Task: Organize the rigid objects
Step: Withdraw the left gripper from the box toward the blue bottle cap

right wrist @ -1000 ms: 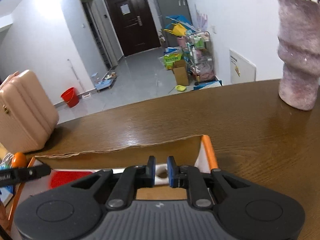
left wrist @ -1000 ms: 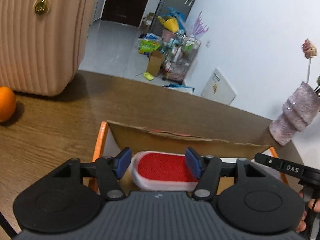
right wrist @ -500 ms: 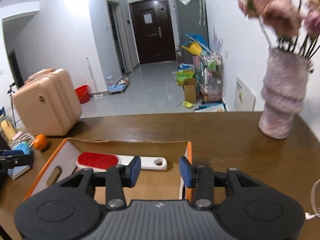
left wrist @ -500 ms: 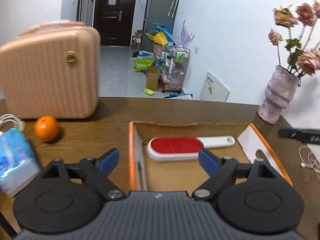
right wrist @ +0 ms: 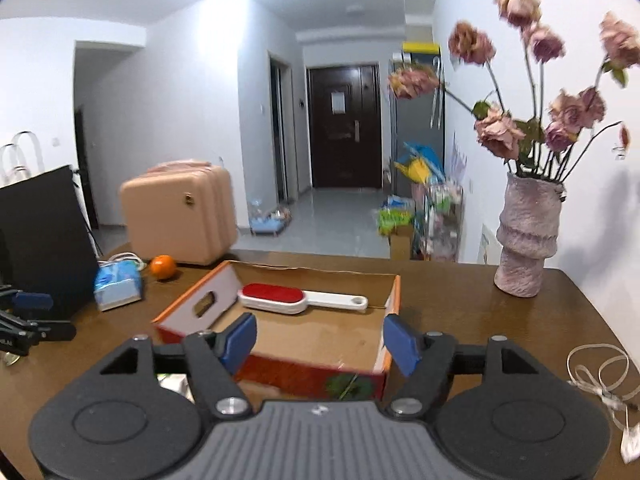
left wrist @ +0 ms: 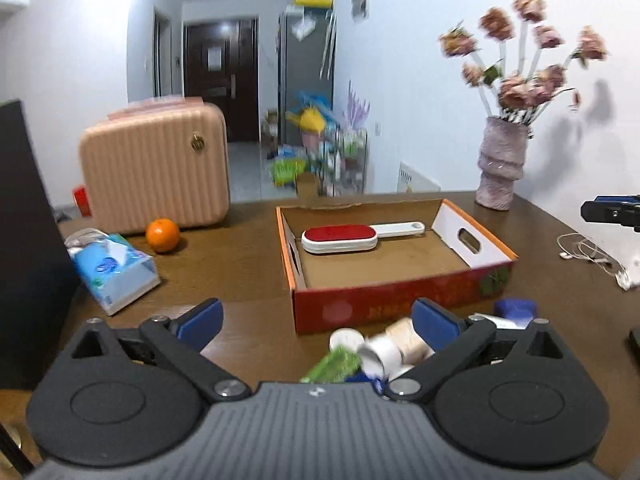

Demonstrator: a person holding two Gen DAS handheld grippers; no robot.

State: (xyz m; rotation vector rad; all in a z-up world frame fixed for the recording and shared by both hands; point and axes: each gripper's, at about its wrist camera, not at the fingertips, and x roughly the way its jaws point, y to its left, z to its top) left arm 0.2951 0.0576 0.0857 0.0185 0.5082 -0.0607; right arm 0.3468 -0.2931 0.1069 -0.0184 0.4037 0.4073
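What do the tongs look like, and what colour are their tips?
Both are alike. The left tongs and right tongs have a dark grey ribbed body, two black rounded side plates with circle shapes, black arms with silver screws, and blue pads at the tips. A tiny white mark sits in the middle.

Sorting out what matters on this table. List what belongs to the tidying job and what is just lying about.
Belongs to the job:
cardboard tray
lint brush, lying in the tray
small containers in front of the tray, blurred
left gripper and right gripper, both open

Just lying about:
orange
tissue pack
pink case
flower vase
white cable
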